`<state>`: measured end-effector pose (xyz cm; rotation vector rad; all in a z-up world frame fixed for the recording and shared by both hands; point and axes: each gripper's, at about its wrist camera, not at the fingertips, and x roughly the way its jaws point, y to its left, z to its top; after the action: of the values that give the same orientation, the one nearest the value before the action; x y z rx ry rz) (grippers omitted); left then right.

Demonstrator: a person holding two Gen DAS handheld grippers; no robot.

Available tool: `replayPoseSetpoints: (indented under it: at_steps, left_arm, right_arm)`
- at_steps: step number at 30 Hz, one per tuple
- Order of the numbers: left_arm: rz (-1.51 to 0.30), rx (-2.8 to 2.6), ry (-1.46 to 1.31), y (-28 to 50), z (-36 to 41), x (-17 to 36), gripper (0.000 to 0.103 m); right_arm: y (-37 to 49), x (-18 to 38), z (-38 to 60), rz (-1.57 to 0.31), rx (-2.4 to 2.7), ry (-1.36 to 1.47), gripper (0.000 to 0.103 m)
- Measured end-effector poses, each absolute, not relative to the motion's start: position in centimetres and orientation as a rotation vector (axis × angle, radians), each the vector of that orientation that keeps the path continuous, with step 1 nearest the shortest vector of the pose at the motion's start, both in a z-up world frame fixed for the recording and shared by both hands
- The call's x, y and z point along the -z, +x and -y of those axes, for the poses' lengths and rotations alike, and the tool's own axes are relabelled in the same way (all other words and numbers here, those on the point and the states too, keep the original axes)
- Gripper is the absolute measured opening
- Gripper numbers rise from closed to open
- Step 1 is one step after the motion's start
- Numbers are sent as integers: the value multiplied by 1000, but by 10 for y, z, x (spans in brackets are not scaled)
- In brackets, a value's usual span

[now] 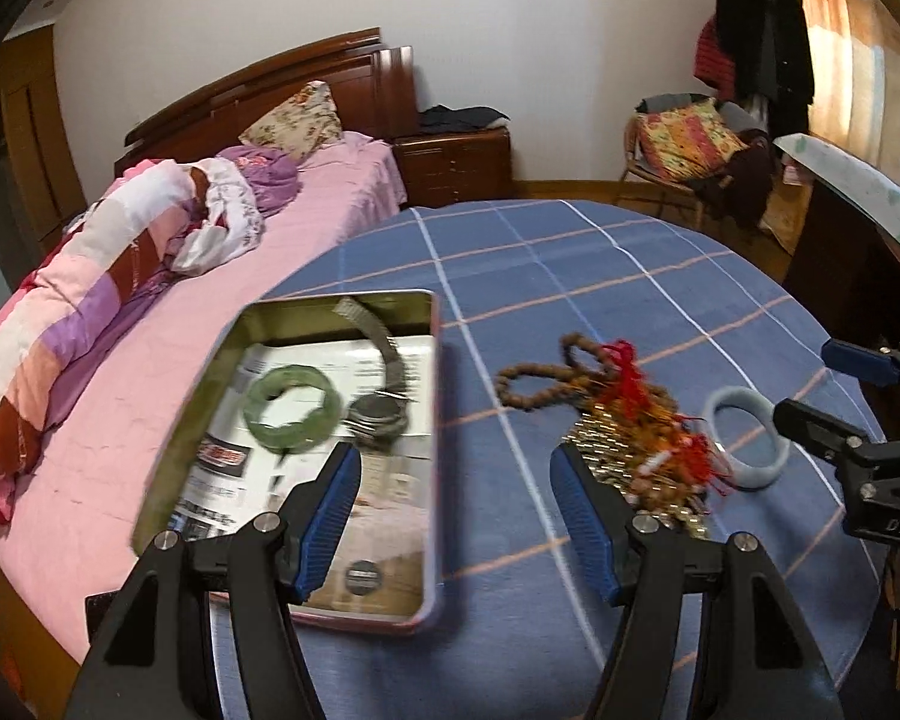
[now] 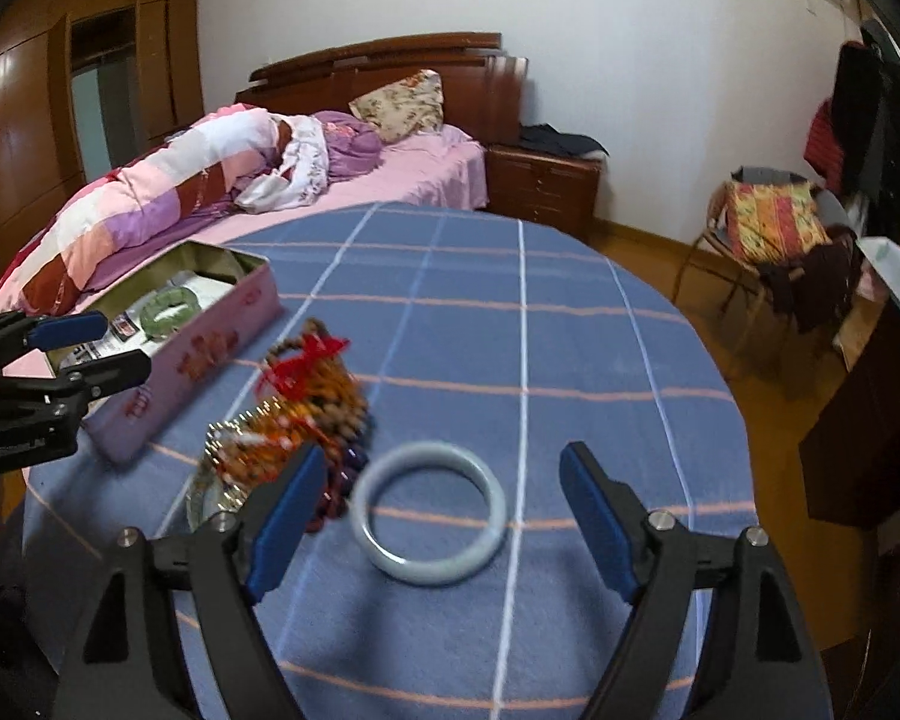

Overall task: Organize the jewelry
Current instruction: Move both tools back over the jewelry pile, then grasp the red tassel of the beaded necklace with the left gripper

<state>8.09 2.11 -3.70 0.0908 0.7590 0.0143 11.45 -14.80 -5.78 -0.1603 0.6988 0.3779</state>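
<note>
A pink tin box (image 1: 429, 480) stands on the blue checked tablecloth (image 1: 570, 276), also in the right wrist view (image 2: 210, 354). Inside lie a green bangle (image 1: 291, 414) and a grey watch (image 1: 378, 414). A pile of beaded bracelets with red tassels (image 1: 624, 420) lies to its right, also in the right wrist view (image 2: 306, 414). A pale bluish bangle (image 2: 429, 513) lies flat beside the pile, also in the left wrist view (image 1: 747, 441). My left gripper (image 1: 456, 462) is open and empty above the box's right edge. My right gripper (image 2: 441, 468) is open around the pale bangle, above it.
A bed with a pink sheet (image 1: 150, 360) and bundled quilt runs along the table's left side. A wooden nightstand (image 2: 540, 180) stands at the back. A chair with a colourful cushion (image 2: 774, 222) and a dark cabinet (image 2: 870, 420) are on the right.
</note>
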Motion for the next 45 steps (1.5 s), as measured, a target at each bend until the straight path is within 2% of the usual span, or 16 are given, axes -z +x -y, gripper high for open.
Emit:
replayPoseSetpoints:
  at_steps: [14, 22, 24, 25, 26, 36, 37, 39, 41, 45]
  left_arm:
    - [-786, 110, 98, 110, 45, 50, 66]
    - [-815, 97, 66, 140, 43, 62, 65]
    - [-824, 100, 58, 147, 41, 65, 43]
    - [-838, 122, 52, 150, 41, 66, 16]
    - [-846, 143, 40, 151, 40, 66, 4]
    - [-735, 198, -45, 128, 16, 12, 3]
    - [-721, 200, -49, 126, 14, 6, 3]
    - [-698, 204, -57, 120, 10, -5, 3]
    - [-688, 194, -48, 118, 9, -9, 3]
    - [-678, 132, -23, 114, 0, -7, 3]
  right_arm:
    - [115, 69, 174, -718, -332, -153, 83]
    - [114, 72, 174, -721, -343, -139, 83]
    - [113, 71, 173, -714, -351, -140, 83]
    - [112, 71, 173, -712, -353, -141, 83]
    - [112, 71, 172, -711, -355, -141, 83]
    - [111, 67, 168, -705, -395, -120, 82]
    - [110, 66, 166, -702, -411, -120, 80]
    - [110, 65, 161, -712, -445, -118, 67]
    - [110, 64, 151, -717, -483, -120, 62]
    - [110, 61, 128, -720, -549, -137, 58]
